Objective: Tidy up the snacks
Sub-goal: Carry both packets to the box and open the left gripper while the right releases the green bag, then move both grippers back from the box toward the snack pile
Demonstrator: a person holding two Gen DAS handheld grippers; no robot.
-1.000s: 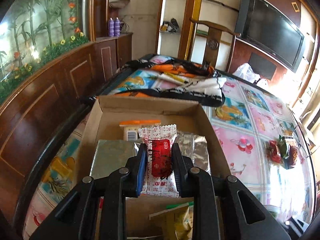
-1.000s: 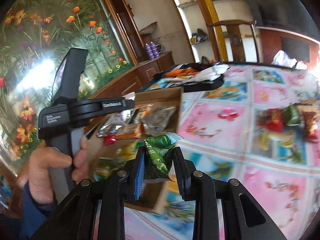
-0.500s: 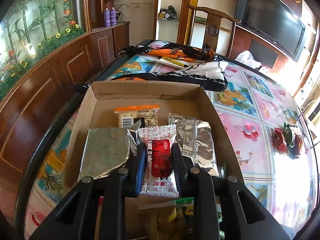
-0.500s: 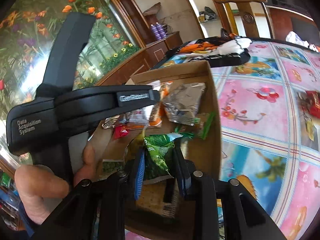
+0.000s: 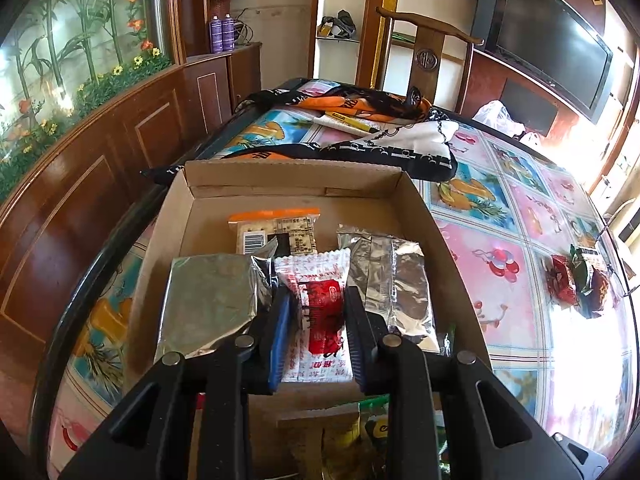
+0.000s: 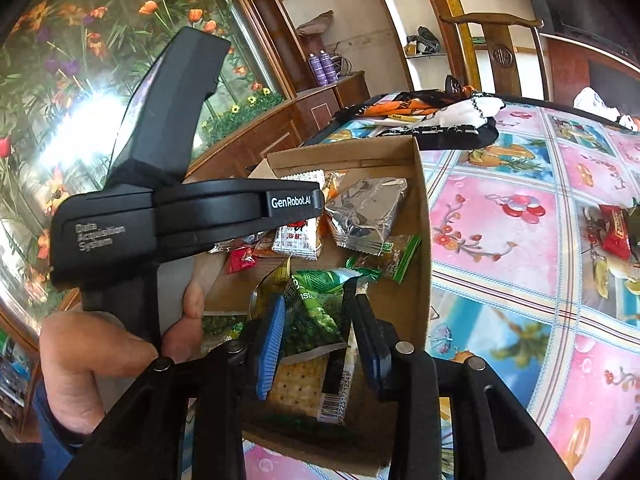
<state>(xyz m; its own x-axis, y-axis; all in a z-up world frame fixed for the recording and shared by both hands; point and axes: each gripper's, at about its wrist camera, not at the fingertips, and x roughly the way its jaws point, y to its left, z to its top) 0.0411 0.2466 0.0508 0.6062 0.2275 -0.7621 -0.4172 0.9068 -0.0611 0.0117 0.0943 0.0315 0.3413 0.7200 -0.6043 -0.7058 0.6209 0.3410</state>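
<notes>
The left gripper (image 5: 316, 312) is clamped on a white-and-red packet (image 5: 318, 316), whose long axis runs straight ahead along the fingers, with its crimped end pointing away. It hangs over the cardboard box (image 5: 296, 176). Red characters are printed on the packet, but I cannot read them.

To the left of this gripper lies a silver pouch (image 5: 208, 304), and to its right a second silver pouch (image 5: 394, 284), both lengthwise like the packet. Ahead of it sits an orange-topped packet (image 5: 276, 230), set crosswise, barcode up.

The right gripper (image 6: 320, 328) is closed on a green bag (image 6: 316, 312), held upright with its crimped top pointing away; only the letters "nst" show (the rest is folded out of sight). It is inside the near end of the box (image 6: 420, 216). Beneath it lies a cracker pack (image 6: 308, 380) with a barcode, its lower part cut off by the fingers.

To its left the other gripper's body (image 6: 188, 216) reads "GenRobot.AI" and "Data Acquisition System", held by a hand (image 6: 100, 360), and it hides much of the box. Far right, red packets (image 6: 614, 232) lie on the patterned worktop (image 6: 500, 240).
</notes>
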